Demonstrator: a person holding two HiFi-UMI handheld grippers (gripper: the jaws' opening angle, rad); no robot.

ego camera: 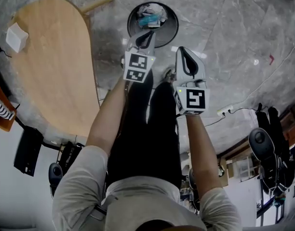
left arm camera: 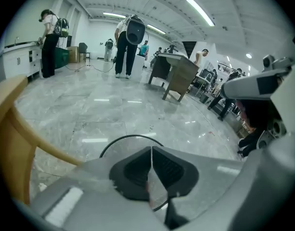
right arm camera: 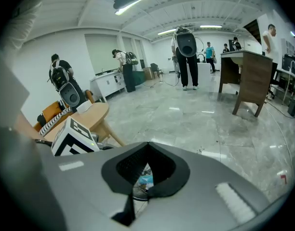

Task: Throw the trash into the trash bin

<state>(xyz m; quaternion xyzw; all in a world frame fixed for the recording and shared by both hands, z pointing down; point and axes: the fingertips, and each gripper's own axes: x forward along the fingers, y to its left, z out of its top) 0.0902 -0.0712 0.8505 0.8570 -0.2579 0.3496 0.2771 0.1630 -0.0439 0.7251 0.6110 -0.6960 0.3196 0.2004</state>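
Observation:
The round black trash bin (ego camera: 172, 31) stands on the grey floor ahead of the person's legs, with blue and white trash (ego camera: 151, 16) lying inside. My left gripper (ego camera: 148, 32) hangs over the bin's near rim with its jaws shut tip to tip; nothing shows between the tips. In the left gripper view the bin's rim (left arm camera: 128, 137) curves just beyond the left gripper (left arm camera: 151, 149). My right gripper (ego camera: 182, 49) is to the right of the bin, short of its rim, and shut with nothing held. In the right gripper view the trash (right arm camera: 144, 179) shows through the gap behind the right gripper (right arm camera: 148, 143).
A rounded wooden table (ego camera: 56, 76) stands to the left with a white box (ego camera: 16, 36) on it. A power strip (ego camera: 224, 111) and cable lie on the floor at right, near black chairs (ego camera: 263, 143). Far off are people (left arm camera: 127, 42) and a desk (left arm camera: 174, 73).

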